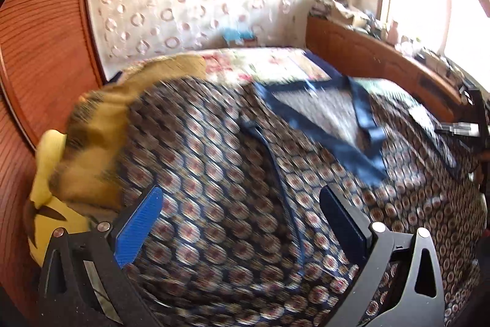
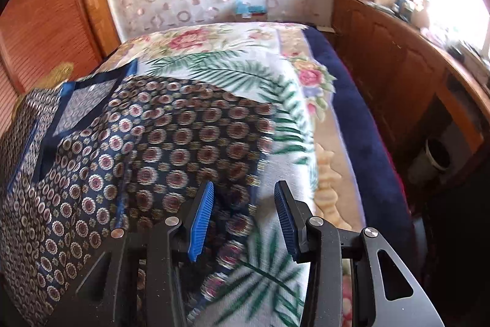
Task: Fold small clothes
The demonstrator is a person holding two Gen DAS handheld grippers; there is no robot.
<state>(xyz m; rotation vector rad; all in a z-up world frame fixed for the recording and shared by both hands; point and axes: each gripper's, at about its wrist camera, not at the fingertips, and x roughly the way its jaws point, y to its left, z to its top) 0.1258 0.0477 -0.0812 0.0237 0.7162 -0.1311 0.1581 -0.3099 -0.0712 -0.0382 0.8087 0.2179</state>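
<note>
Right wrist view: right gripper (image 2: 245, 216) angles down, parted, over the patterned garment (image 2: 171, 137).

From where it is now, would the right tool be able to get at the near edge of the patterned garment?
Probably yes. The right tool hangs open just above the patterned garment, whose edge lies between its fingers on the floral blanket. Nothing sits in the way.
</note>
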